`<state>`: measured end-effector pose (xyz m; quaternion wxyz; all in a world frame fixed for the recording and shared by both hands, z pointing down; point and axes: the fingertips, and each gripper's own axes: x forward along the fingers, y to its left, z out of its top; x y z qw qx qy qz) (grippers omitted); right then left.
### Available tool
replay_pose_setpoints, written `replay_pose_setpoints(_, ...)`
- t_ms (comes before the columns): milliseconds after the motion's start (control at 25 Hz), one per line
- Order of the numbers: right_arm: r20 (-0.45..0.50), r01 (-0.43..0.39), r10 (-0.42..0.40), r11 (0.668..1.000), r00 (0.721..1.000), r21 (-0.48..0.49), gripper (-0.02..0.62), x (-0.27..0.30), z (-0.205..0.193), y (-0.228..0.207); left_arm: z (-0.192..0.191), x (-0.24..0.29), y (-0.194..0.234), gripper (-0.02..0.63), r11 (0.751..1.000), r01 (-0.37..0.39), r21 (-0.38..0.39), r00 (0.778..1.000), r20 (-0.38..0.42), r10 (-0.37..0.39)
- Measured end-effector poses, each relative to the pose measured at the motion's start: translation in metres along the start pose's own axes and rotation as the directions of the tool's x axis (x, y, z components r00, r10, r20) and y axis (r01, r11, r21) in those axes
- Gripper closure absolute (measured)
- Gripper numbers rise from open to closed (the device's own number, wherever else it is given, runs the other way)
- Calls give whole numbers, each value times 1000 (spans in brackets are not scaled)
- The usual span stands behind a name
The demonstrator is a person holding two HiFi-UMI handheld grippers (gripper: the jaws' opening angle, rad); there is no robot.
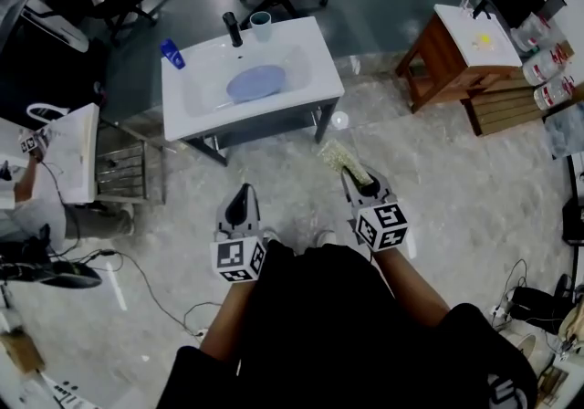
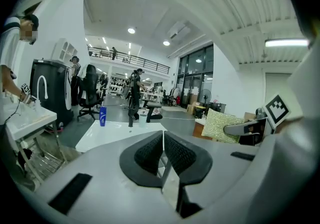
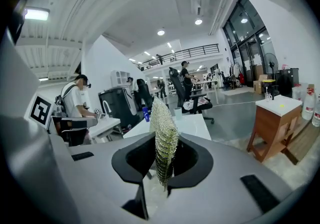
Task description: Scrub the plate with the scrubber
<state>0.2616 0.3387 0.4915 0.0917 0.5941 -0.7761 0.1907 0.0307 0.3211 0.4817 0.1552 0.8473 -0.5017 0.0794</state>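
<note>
A blue plate (image 1: 256, 83) lies in the basin of a white sink table (image 1: 306, 56) ahead of me. Both grippers hang in the air short of the table's near edge. My right gripper (image 1: 358, 177) is shut on a yellowish mesh scrubber (image 1: 339, 159), which stands upright between its jaws in the right gripper view (image 3: 163, 133). My left gripper (image 1: 243, 199) is shut with nothing in it; its ribbed pads (image 2: 150, 153) meet in the left gripper view. The scrubber (image 2: 222, 126) also shows at that view's right. The plate is hidden from both gripper views.
On the sink's far rim stand a black faucet (image 1: 234, 29), a pale cup (image 1: 261, 26) and a blue bottle (image 1: 172, 54). A wooden stool with a white top (image 1: 459, 51) is to the right, another white stand (image 1: 78, 152) and a person to the left. Cables cross the floor.
</note>
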Motion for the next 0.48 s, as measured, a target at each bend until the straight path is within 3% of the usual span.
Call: replay_pose_setpoints(480,9,-79,80,996,997,-47,540,-19,-2,-49,-16,21,-59,597,998,-58,4,998,-14,58)
